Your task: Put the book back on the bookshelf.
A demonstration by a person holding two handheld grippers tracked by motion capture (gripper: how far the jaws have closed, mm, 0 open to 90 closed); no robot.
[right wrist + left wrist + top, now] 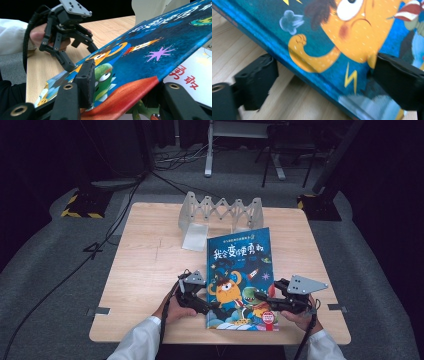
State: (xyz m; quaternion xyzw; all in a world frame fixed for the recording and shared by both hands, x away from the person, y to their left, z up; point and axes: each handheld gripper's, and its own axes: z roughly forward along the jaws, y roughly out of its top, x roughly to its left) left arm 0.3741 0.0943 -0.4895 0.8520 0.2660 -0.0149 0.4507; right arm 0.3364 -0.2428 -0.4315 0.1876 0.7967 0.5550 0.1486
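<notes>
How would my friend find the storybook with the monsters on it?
Look at the wooden table, then at its near edge, where two hands hold black grippers. Between them lies the picture book, its front cover lifted a little on the right side. It is bright blue with an orange monster and a green one, unlike the plain grey zigzag rack standing behind it.

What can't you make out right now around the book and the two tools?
- Right tool, right gripper view: lifted book cover hides whether the far pad presses it.
- Left tool, left gripper view: blurred; jaws straddle the book's edge, contact unclear.
- Page text, right gripper view: cut off by the cover.
- Folding rack, high view: detail too small.
</notes>
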